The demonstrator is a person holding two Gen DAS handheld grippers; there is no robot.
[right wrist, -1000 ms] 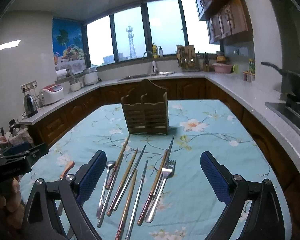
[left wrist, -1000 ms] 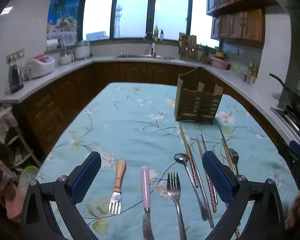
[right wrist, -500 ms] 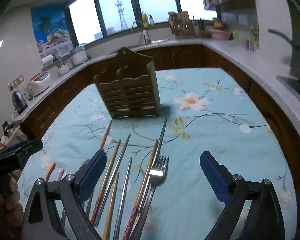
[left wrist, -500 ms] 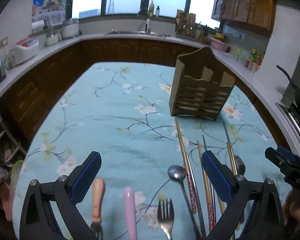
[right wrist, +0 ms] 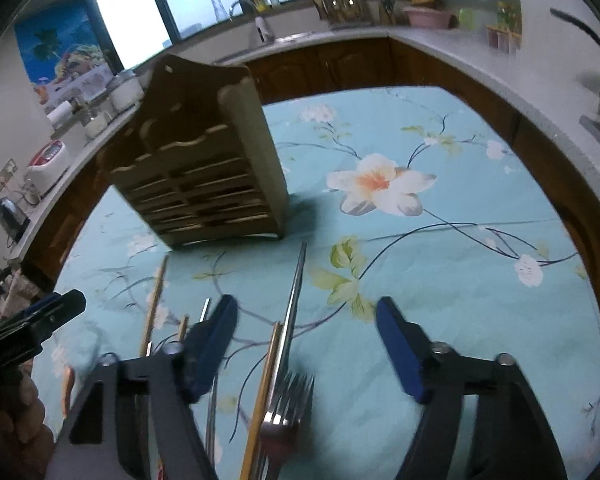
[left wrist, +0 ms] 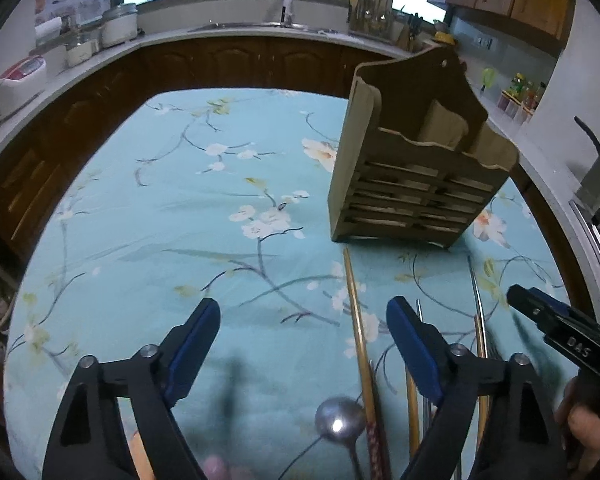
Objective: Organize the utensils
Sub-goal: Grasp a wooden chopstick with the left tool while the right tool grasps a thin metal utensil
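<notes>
A slatted wooden utensil holder [left wrist: 416, 168] [right wrist: 204, 168] stands upright on the teal floral tablecloth [left wrist: 180, 220]. Utensils lie in front of it. My left gripper [left wrist: 303, 304] hovers over them, jaws closing, touching nothing. A spoon [left wrist: 338, 420] and a wooden chopstick [left wrist: 358, 340] lie below, just inside its right finger. My right gripper [right wrist: 306, 304] is also closing. A fork [right wrist: 288, 400], a wooden chopstick [right wrist: 268, 368] and a long metal chopstick [right wrist: 296, 300] lie under its gap, and the pads press on none of them.
Each view shows the other gripper at its edge, the right gripper [left wrist: 560, 332] and the left gripper [right wrist: 32, 324], close together and held in hands. More chopsticks [right wrist: 152, 312] lie to the left. Kitchen counters [left wrist: 228, 36] ring the table.
Both grippers moved forward over the utensils toward the holder and tipped downward. Both pairs of jaws narrowed. The wooden-handled fork and pink knife slid to the left view's bottom edge.
</notes>
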